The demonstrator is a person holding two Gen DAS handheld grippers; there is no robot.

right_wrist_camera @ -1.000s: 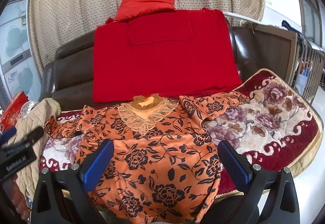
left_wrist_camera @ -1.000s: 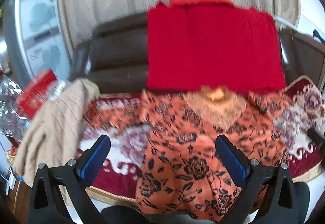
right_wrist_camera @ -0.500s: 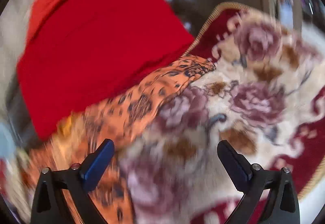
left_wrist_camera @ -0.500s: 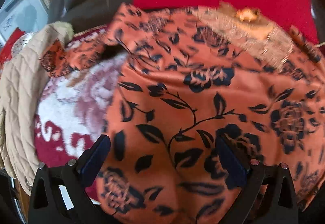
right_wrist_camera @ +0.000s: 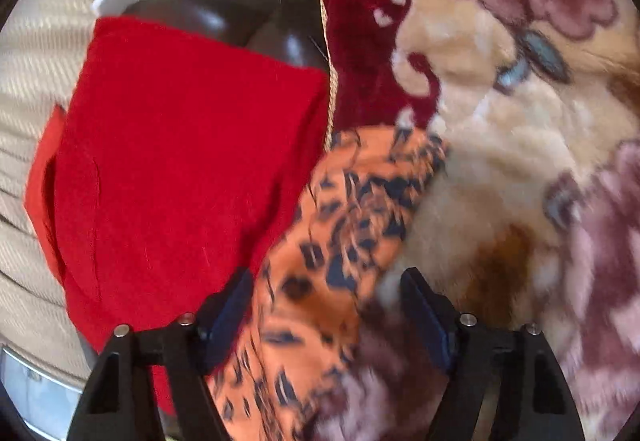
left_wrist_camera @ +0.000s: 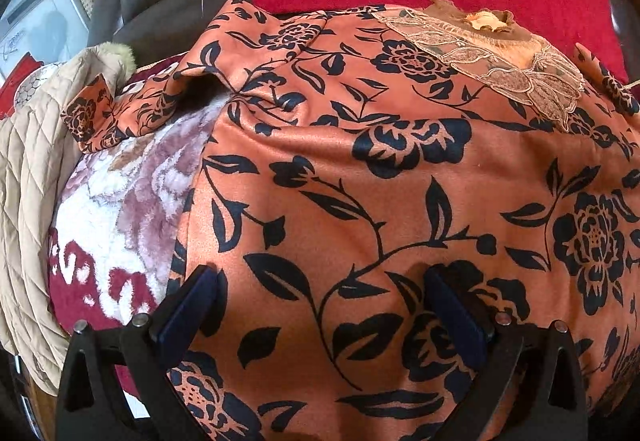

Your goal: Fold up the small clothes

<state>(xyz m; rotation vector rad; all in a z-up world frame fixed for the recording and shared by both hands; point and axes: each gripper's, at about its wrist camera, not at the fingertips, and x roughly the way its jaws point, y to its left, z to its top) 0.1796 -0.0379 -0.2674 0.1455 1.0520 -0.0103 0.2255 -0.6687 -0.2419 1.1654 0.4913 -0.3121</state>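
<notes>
The orange floral top [left_wrist_camera: 400, 169] lies spread flat on the plush blanket [left_wrist_camera: 120, 209], collar at the far side. The left tongs [left_wrist_camera: 320, 305] hover wide open over its near hem, gripping nothing. The right tongs [right_wrist_camera: 328, 305] have just been closing, straddling the right sleeve [right_wrist_camera: 360, 201] unpinched. Best to pinch the cuff cleanly, then fold it inward.

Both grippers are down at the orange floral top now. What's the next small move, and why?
Probably close the right gripper on the sleeve. Its fingers have just been closing, the sleeve lies between them, not yet pinched. The left gripper is open over the top, so nothing is held for folding.
</notes>
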